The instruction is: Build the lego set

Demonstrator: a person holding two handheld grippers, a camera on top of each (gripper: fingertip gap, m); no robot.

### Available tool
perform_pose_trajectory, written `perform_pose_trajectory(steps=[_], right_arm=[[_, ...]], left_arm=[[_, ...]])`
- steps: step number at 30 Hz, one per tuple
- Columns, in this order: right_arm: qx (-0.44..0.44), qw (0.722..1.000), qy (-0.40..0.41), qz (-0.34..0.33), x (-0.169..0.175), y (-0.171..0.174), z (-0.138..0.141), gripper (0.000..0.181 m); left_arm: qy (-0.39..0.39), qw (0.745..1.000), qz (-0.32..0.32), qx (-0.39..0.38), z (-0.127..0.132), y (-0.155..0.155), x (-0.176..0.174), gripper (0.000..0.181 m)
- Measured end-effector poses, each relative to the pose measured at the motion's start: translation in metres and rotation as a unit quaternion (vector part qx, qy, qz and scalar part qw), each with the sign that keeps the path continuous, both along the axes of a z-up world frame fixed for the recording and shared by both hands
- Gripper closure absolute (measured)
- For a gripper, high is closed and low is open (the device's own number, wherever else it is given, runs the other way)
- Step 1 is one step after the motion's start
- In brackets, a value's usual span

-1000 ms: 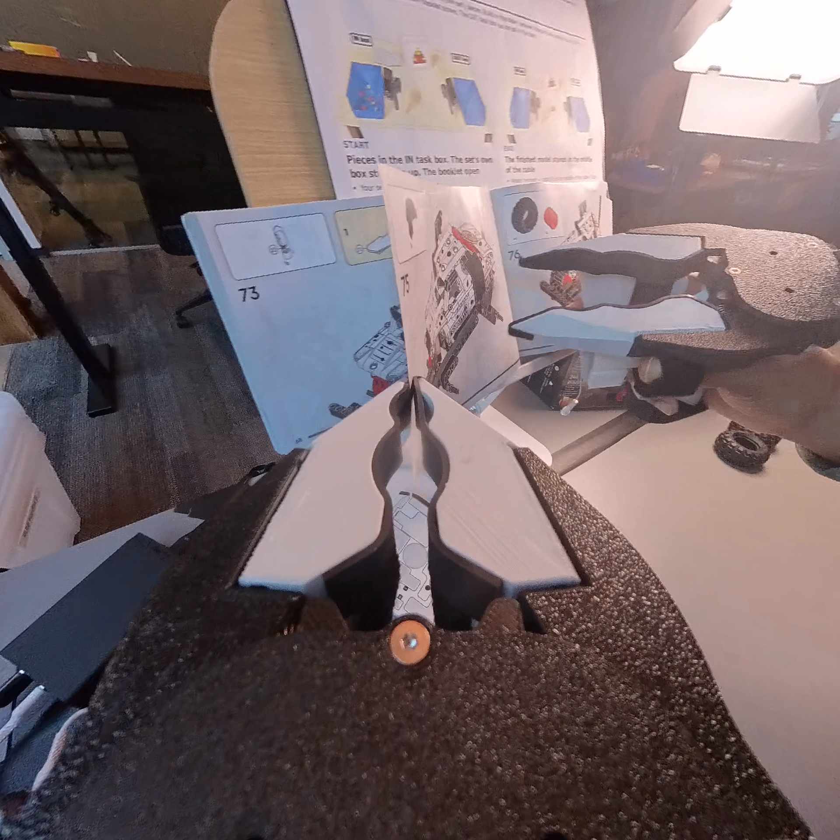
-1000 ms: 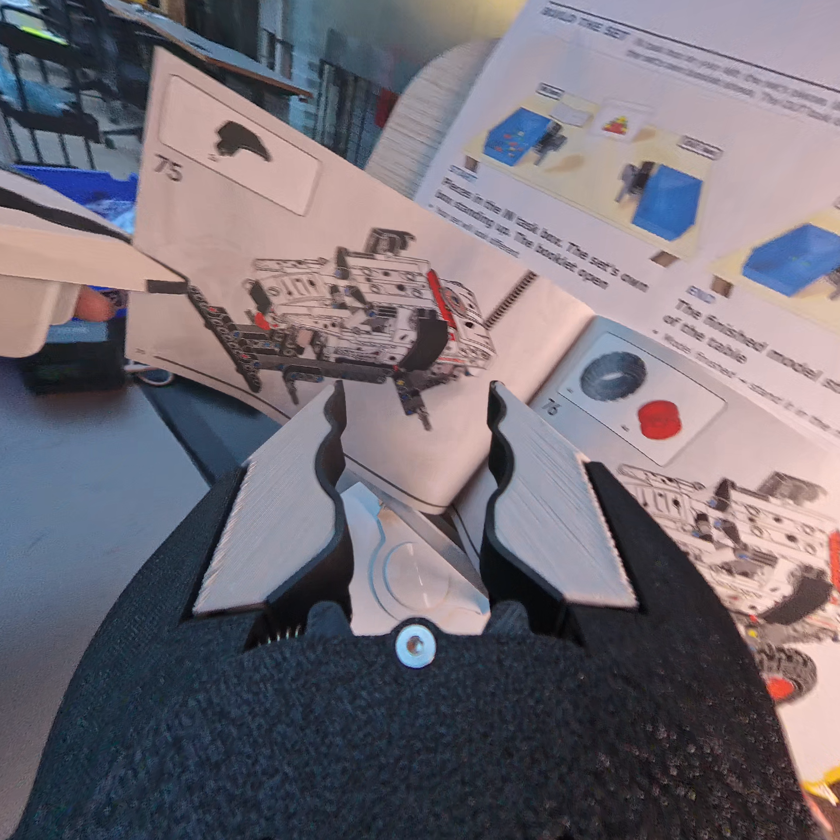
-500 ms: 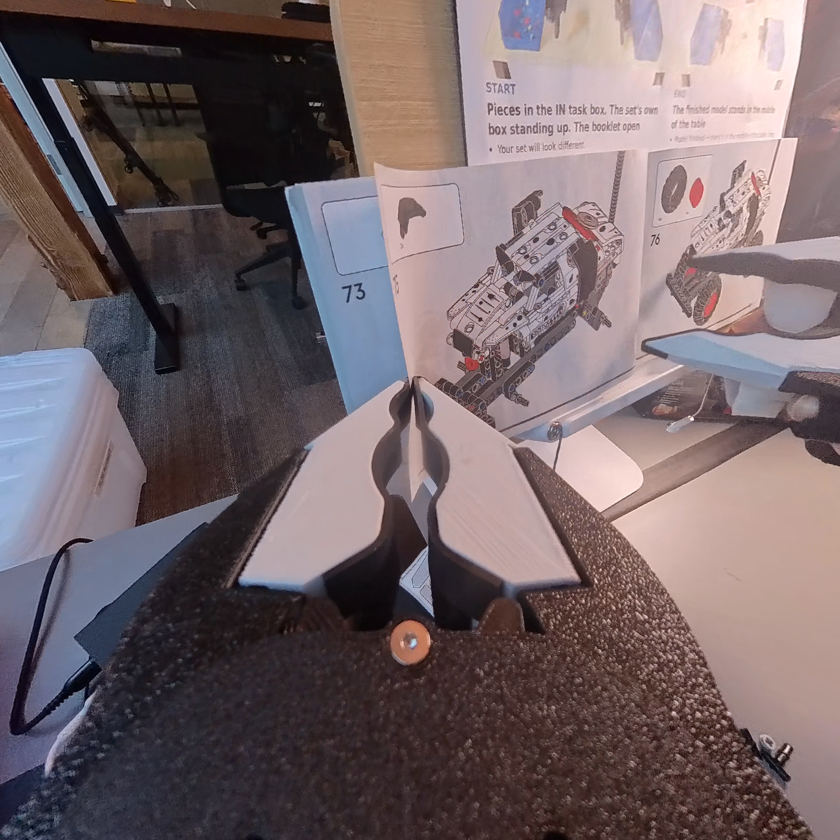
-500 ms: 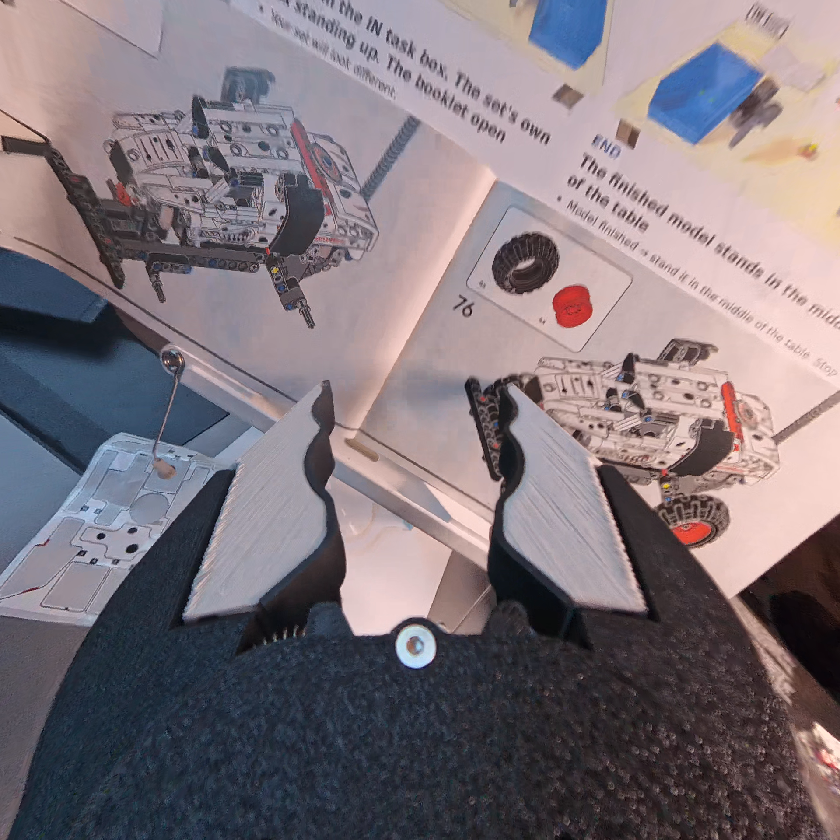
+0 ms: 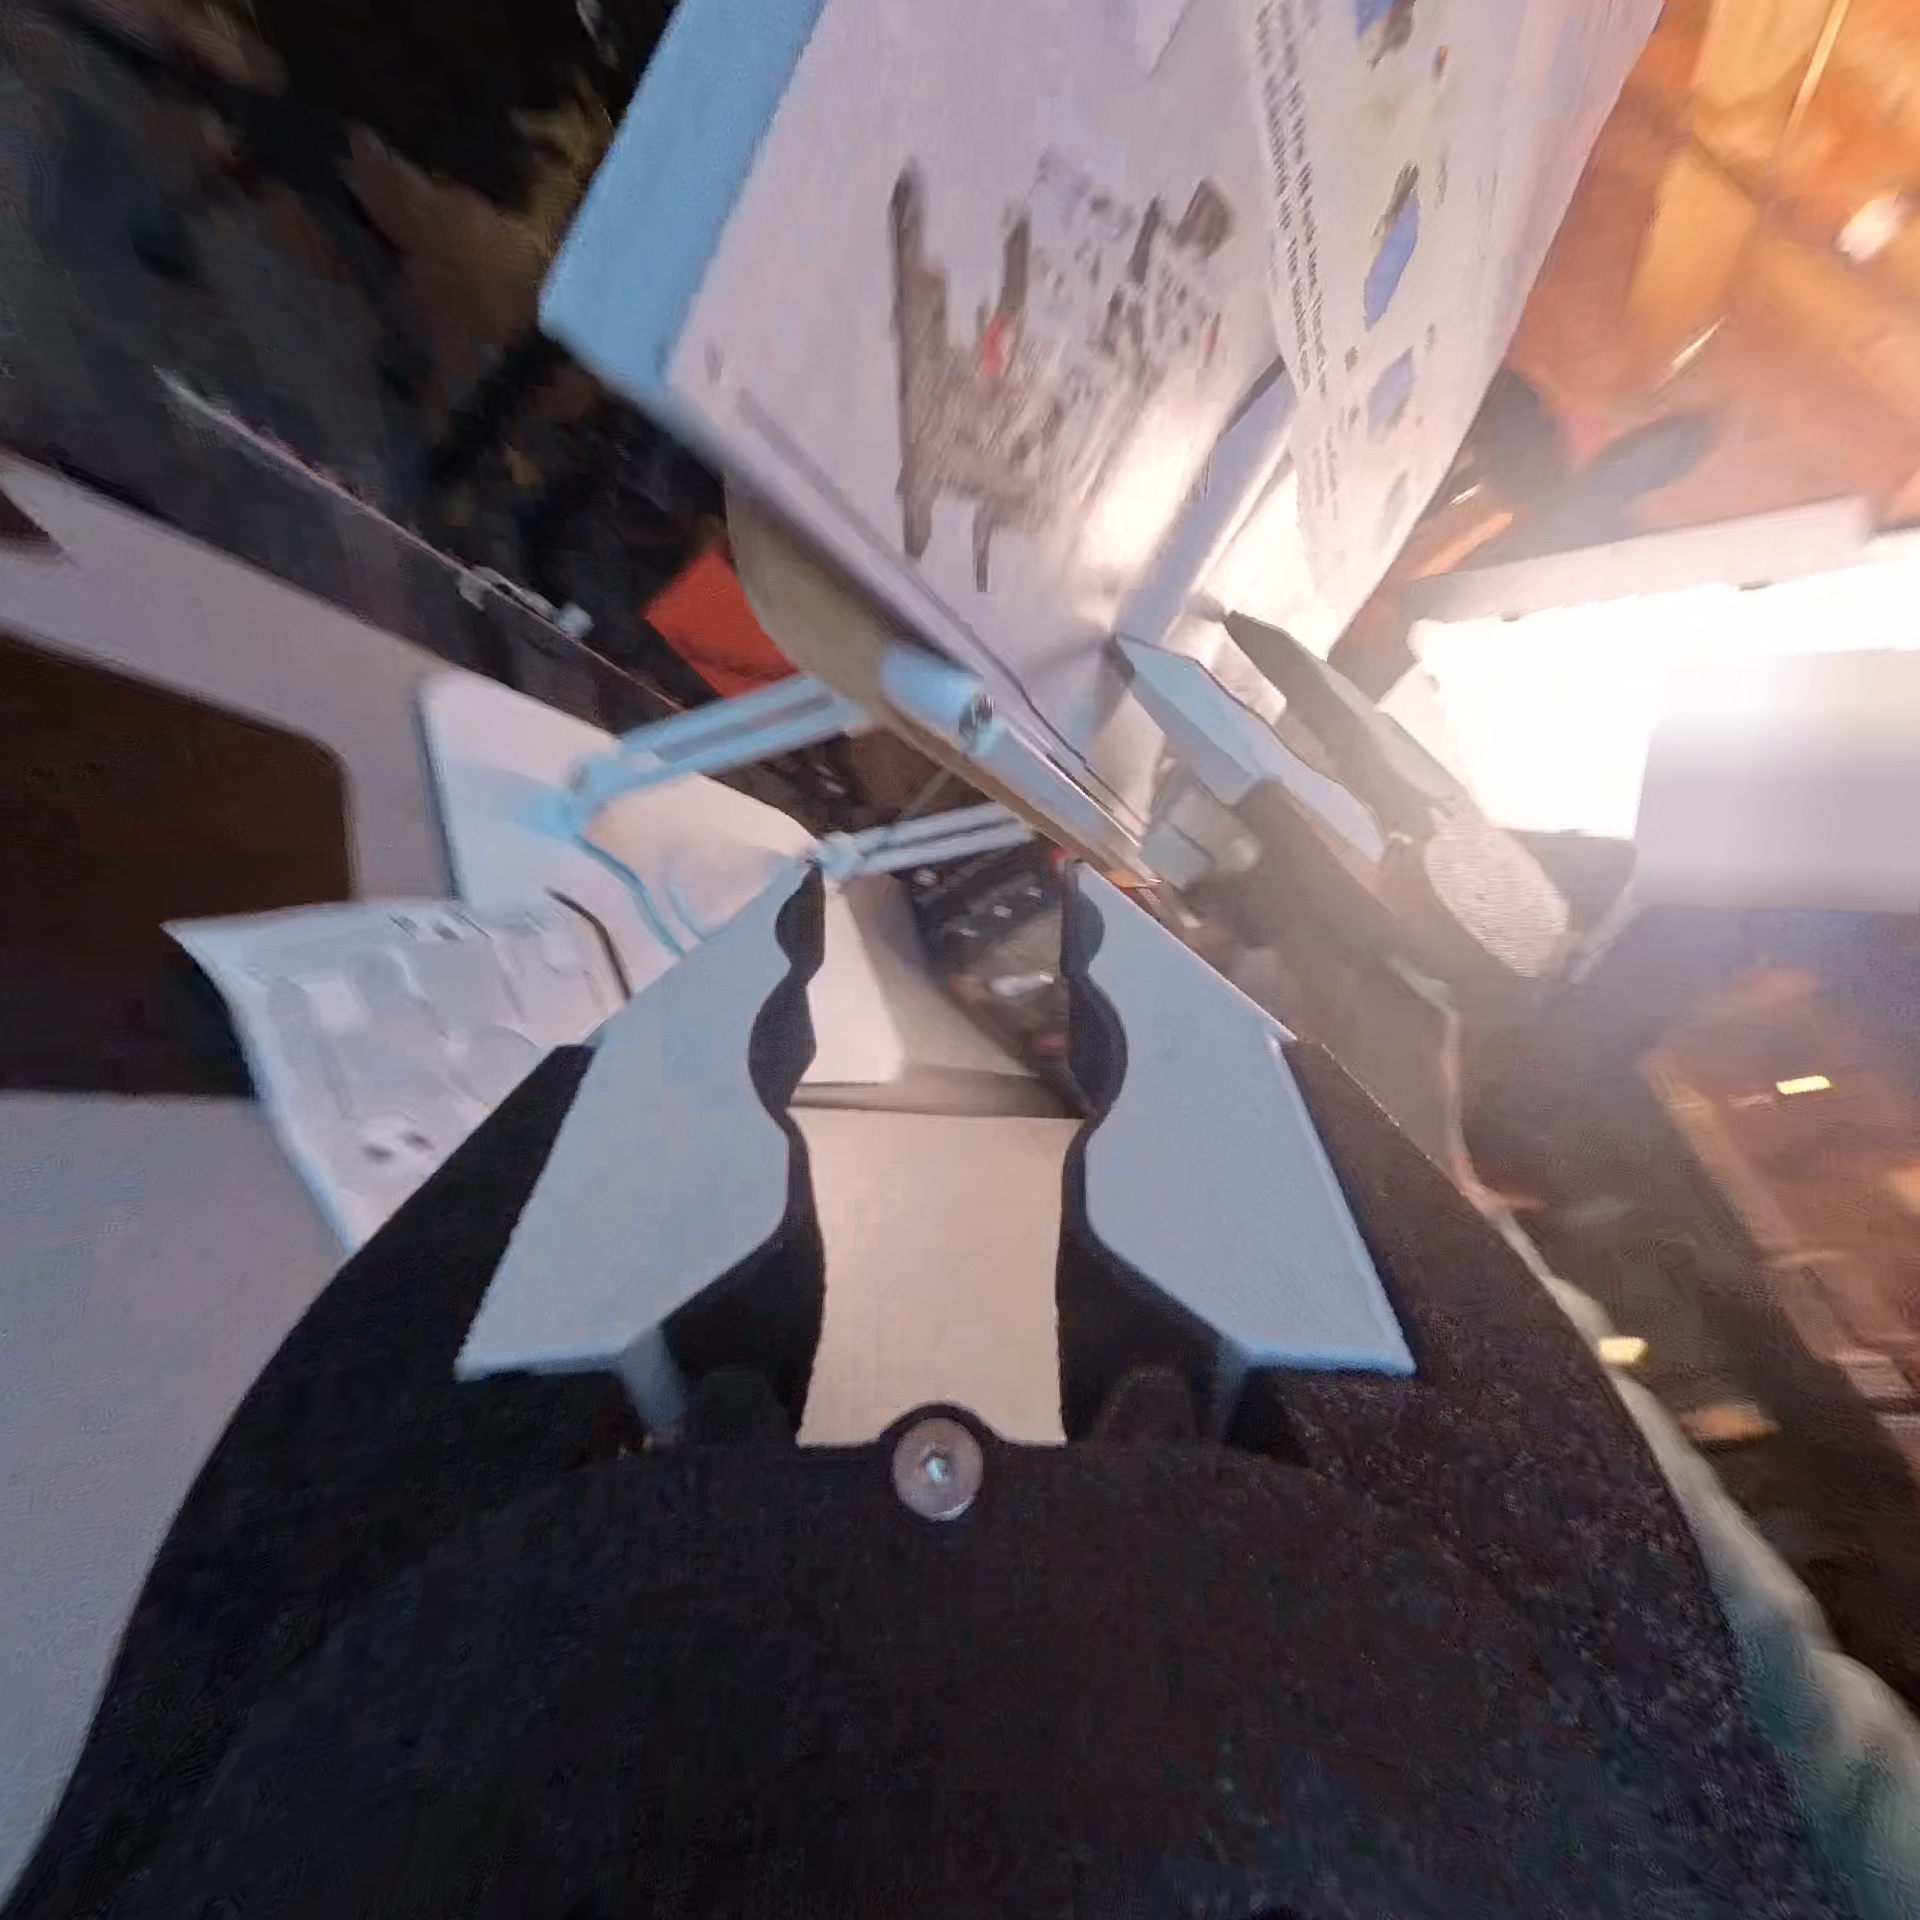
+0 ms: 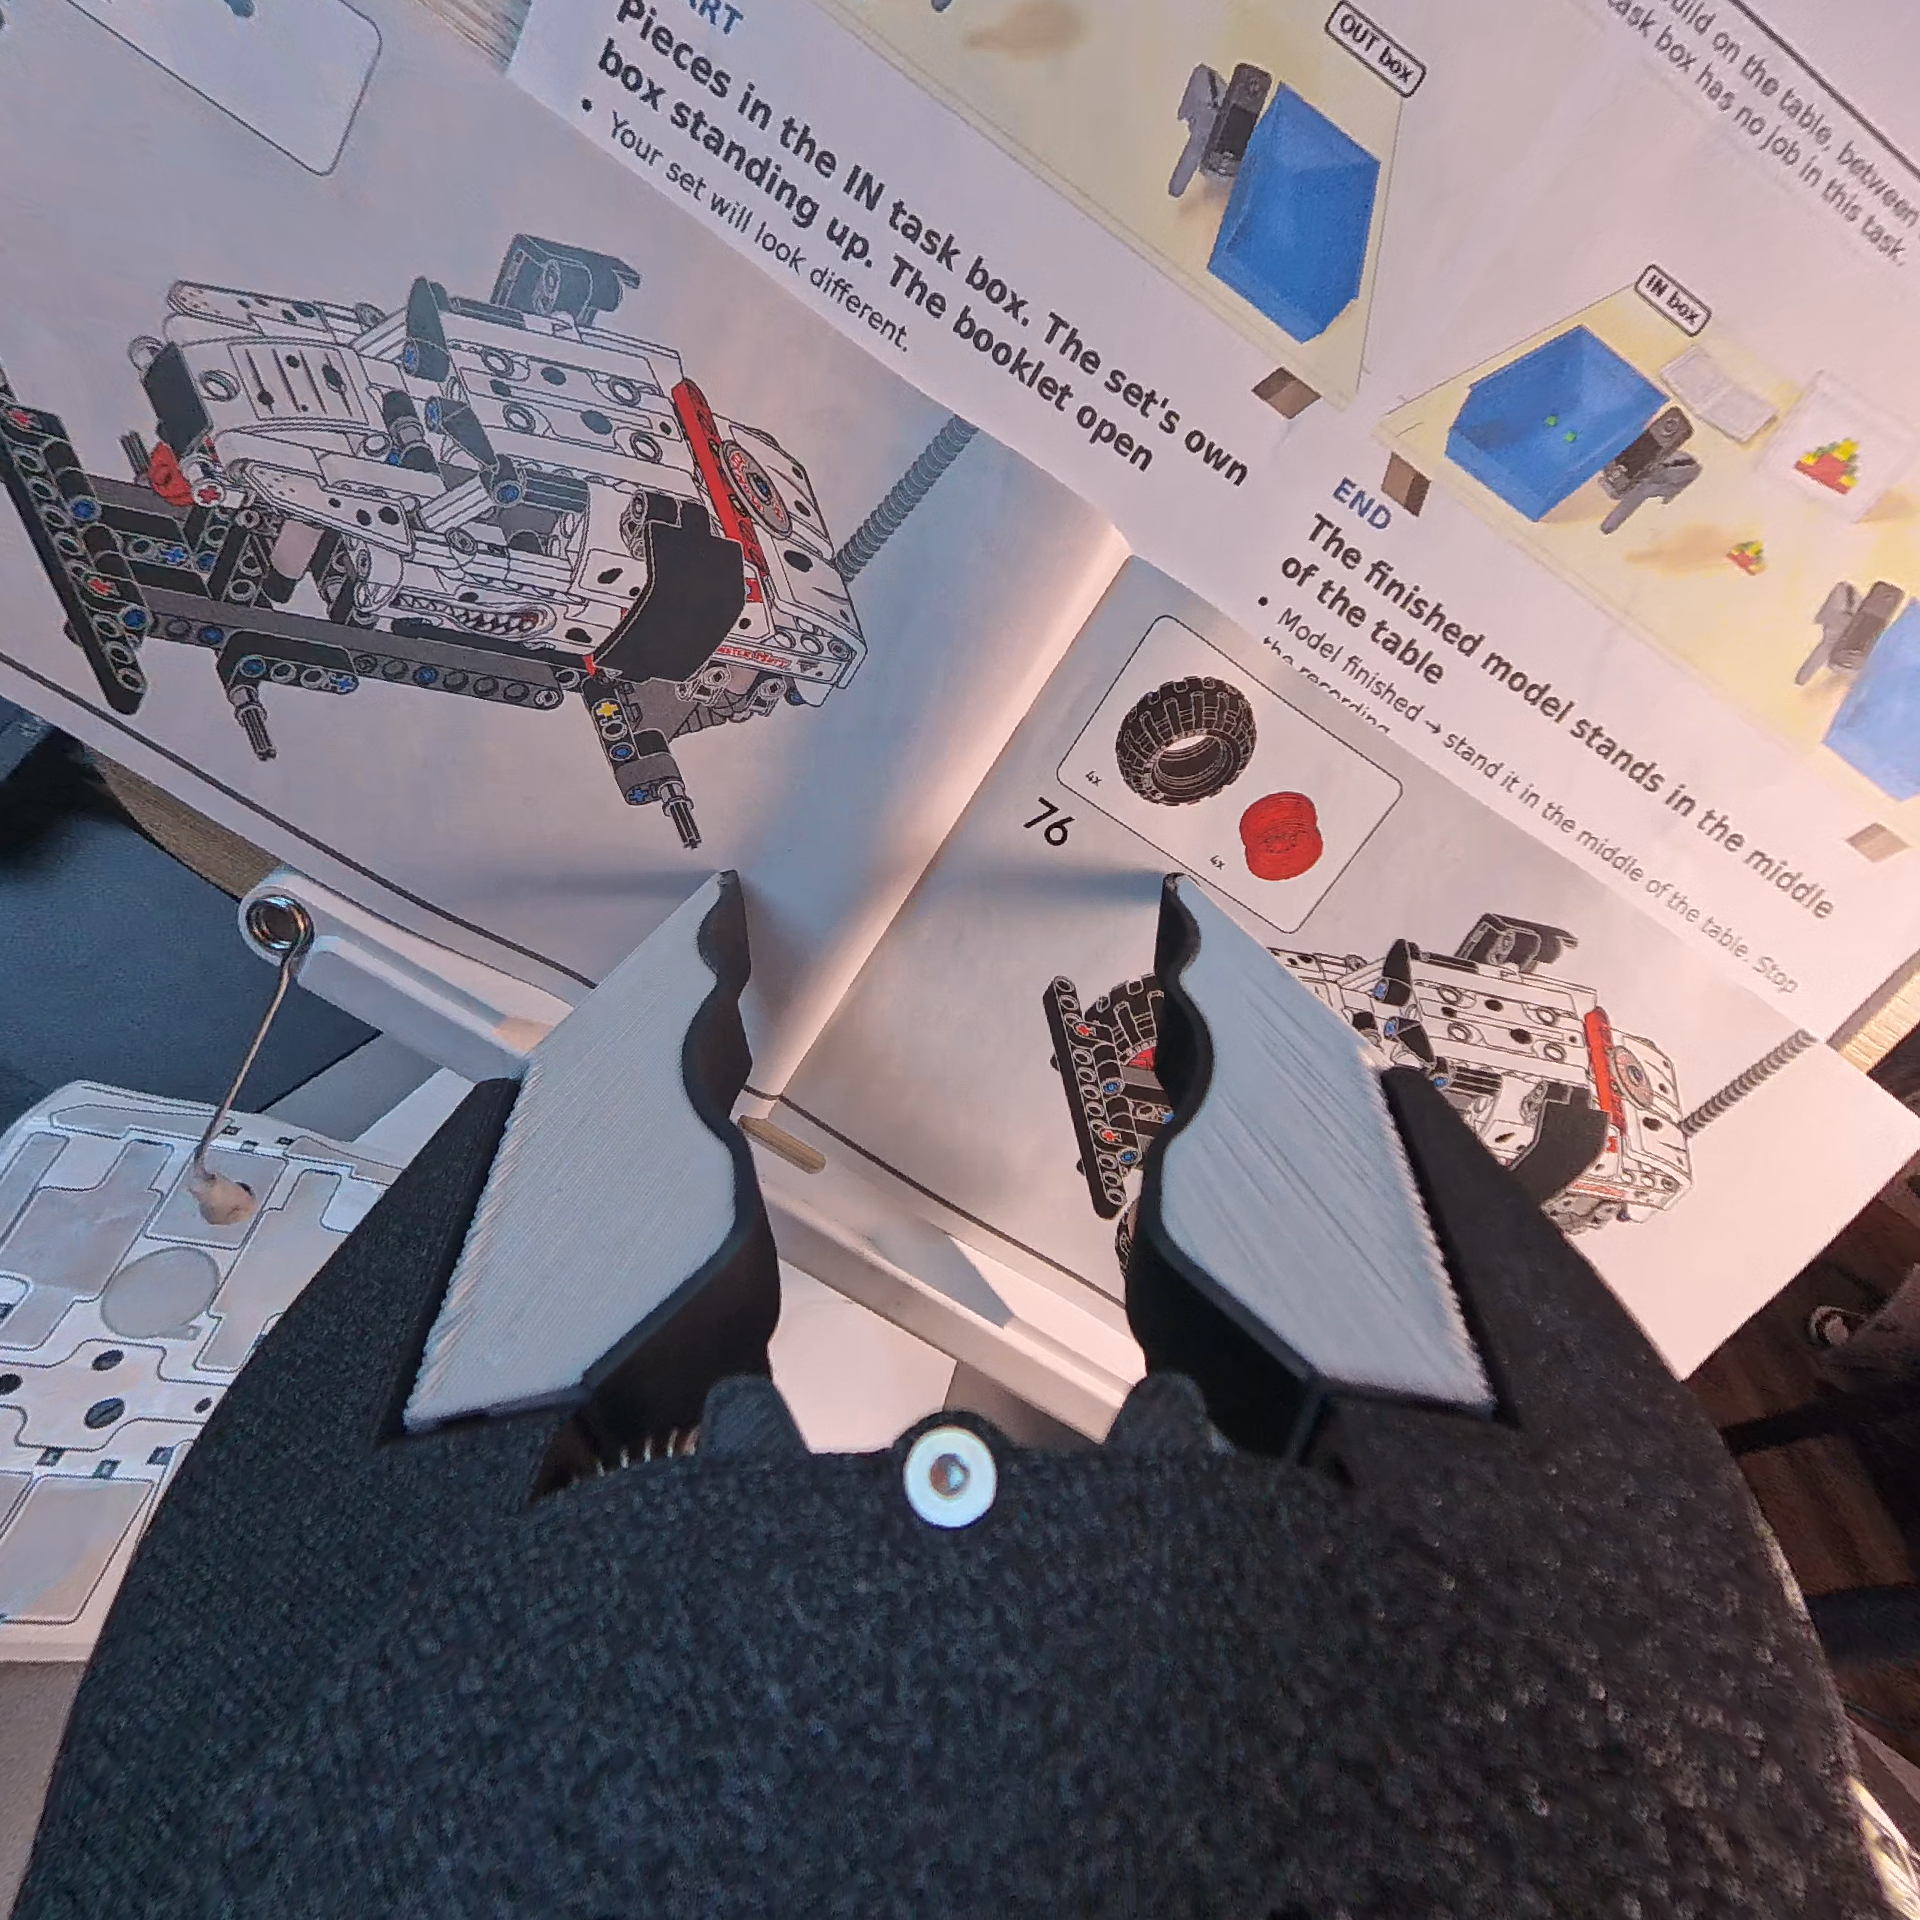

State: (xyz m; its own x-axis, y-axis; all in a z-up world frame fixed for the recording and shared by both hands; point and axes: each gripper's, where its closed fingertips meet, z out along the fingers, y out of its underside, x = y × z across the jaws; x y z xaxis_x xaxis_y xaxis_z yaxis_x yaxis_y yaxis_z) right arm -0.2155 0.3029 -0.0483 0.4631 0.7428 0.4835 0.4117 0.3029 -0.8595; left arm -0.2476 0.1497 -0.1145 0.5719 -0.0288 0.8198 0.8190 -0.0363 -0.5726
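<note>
- my left gripper (image 5: 940, 914) is released, its two fingers spread with nothing between them; this view is blurred.
- my right gripper (image 6: 945, 883) is also released and empty, pointing at the fold of the open instruction booklet (image 6: 582, 582).
- the booklet leans on a white stand (image 6: 405, 987), showing drawings of a white, black and red vehicle.
- a printed task sheet (image 6: 1403, 312) overlaps the booklet's top.
- a used sticker sheet (image 6: 94, 1299) lies flat at lower left, beside the stand.
- no loose lego pieces show clearly.
</note>
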Motion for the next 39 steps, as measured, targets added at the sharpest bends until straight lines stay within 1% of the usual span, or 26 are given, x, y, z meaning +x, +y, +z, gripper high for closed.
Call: perform_pose_trajectory(steps=[1,3,4,6,8,9,11,13,14,16,17,21,22,24,25,26,27,28,30,31,32,33,34,35,37,39], right_arm=[[-0.001,1.000,-0.001,-0.002,0.000,0.000,0.000,0.104],[-0.005,1.000,-0.001,-0.002,0.000,0.000,0.000,0.103],[-0.005,1.000,0.000,-0.002,0.001,0.000,0.000,0.103],[-0.004,1.000,0.001,-0.001,0.001,-0.001,0.000,0.104],[-0.006,1.000,0.005,0.000,0.001,-0.001,-0.001,0.104],[-0.007,1.000,0.006,-0.001,0.001,-0.001,-0.001,0.104],[-0.011,1.000,0.008,-0.002,0.002,-0.001,-0.001,0.104],[-0.013,1.000,0.008,0.000,0.002,-0.001,-0.001,0.104],[-0.013,1.000,0.009,0.001,0.002,-0.001,-0.001,0.104],[-0.011,1.000,0.012,0.003,0.001,-0.001,-0.001,0.104],[-0.010,1.000,0.015,0.002,0.001,-0.001,-0.001,0.104],[-0.010,1.000,0.020,-0.004,0.001,-0.001,-0.001,0.104],[-0.011,1.000,0.021,-0.006,0.002,-0.001,-0.001,0.104],[-0.014,1.000,0.025,-0.009,0.002,-0.001,-0.002,0.104],[-0.016,0.999,0.027,-0.010,0.002,-0.001,-0.002,0.104],[-0.021,0.999,0.028,-0.008,0.003,-0.002,-0.003,0.104],[-0.028,0.999,0.032,-0.007,0.003,-0.002,-0.004,0.106],[-0.036,0.999,0.037,-0.005,0.003,-0.003,-0.005,0.108],[-0.037,0.998,0.043,-0.001,0.003,-0.004,-0.006,0.110],[-0.037,0.998,0.046,0.000,0.003,-0.005,-0.006,0.112],[-0.038,0.998,0.049,0.000,0.003,-0.005,-0.007,0.112],[-0.041,0.998,0.051,-0.001,0.004,-0.005,-0.007,0.113],[-0.044,0.998,0.050,0.001,0.004,-0.004,-0.008,0.111],[-0.049,0.998,0.046,0.005,0.004,-0.004,-0.009,0.106],[-0.054,0.997,0.046,0.031,0.007,-0.006,-0.010,0.104],[-0.051,0.996,0.052,0.042,0.017,-0.004,-0.009,0.098]], left_arm=[[-0.087,0.996,-0.022,0.027,-0.010,0.005,0.012,0.134],[-0.222,0.972,-0.039,0.072,-0.025,0.016,0.025,0.125],[-0.263,0.961,-0.032,0.086,-0.032,0.021,0.027,0.121],[-0.316,0.943,-0.012,0.104,-0.043,0.034,0.025,0.118],[-0.363,0.921,0.009,0.138,-0.043,0.045,0.013,0.116],[-0.377,0.912,0.024,0.161,-0.041,0.048,0.004,0.120],[-0.374,0.904,0.053,0.198,-0.033,0.046,-0.015,0.133],[-0.334,0.910,0.079,0.233,-0.017,0.037,-0.031,0.162],[-0.320,0.914,0.073,0.239,-0.008,0.037,-0.032,0.167],[-0.291,0.929,0.058,0.220,0.002,0.040,-0.030,0.170],[-0.271,0.936,0.067,0.216,0.005,0.039,-0.033,0.180],[-0.212,0.952,0.085,0.202,0.008,0.036,-0.034,0.181],[-0.187,0.958,0.099,0.195,0.008,0.034,-0.031,0.181],[-0.077,0.977,0.132,0.150,0.016,0.032,-0.027,0.181],[-0.003,0.983,0.140,0.116,0.021,0.032,-0.026,0.181],[0.084,0.983,0.142,0.079,0.028,0.035,-0.025,0.181],[0.182,0.973,0.137,0.040,0.035,0.040,-0.022,0.181],[0.277,0.953,0.123,0.004,0.043,0.048,-0.017,0.181],[0.434,0.897,0.058,-0.064,0.049,0.070,-0.001,0.181],[0.493,0.864,0.014,-0.097,0.045,0.082,0.008,0.181],[0.550,0.825,-0.024,-0.128,0.037,0.090,0.014,0.181],[0.600,0.785,-0.051,-0.147,0.032,0.095,0.017,0.181],[0.637,0.753,-0.062,-0.155,0.033,0.094,0.017,0.181],[0.649,0.739,-0.080,-0.158,0.032,0.093,0.017,0.181],[0.648,0.738,-0.109,-0.154,0.032,0.089,0.019,0.181],[0.665,0.721,-0.129,-0.150,0.030,0.089,0.021,0.181]])
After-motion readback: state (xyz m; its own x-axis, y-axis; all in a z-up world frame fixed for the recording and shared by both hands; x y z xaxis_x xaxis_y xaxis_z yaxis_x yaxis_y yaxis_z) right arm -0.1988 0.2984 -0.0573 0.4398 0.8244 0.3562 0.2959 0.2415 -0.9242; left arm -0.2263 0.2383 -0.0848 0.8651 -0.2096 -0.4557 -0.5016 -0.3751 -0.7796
